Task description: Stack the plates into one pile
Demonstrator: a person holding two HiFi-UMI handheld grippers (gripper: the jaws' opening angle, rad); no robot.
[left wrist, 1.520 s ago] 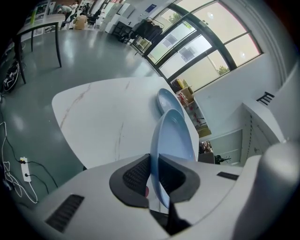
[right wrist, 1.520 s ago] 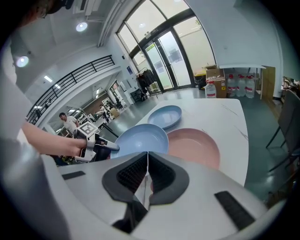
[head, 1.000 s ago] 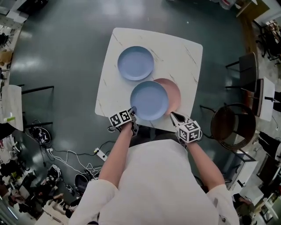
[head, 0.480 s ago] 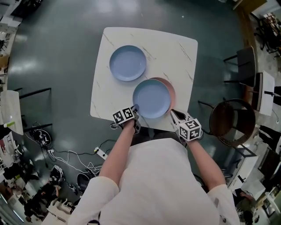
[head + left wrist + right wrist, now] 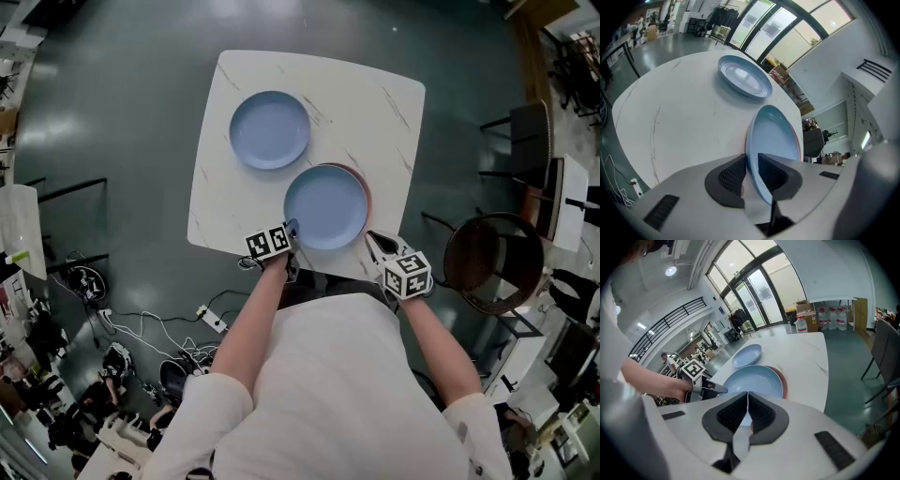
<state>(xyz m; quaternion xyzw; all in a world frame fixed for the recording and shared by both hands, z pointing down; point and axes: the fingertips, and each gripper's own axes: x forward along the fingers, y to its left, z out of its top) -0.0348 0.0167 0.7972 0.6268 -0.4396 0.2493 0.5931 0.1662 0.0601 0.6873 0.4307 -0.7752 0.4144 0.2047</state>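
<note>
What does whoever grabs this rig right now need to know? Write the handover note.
Left gripper: its jaws have just been opening. The rim of the near blue plate sits between them, and the grip looks loosened.
Right gripper: closed on that plate's rim at the other near side.
Things: the near blue plate lies on the pink plate, whose edge peeks out at the right. The far blue plate sits alone further back on the table.
Done: two plates are stacked.
Left: let go, fetch the far blue plate and put it on the pile.
</note>
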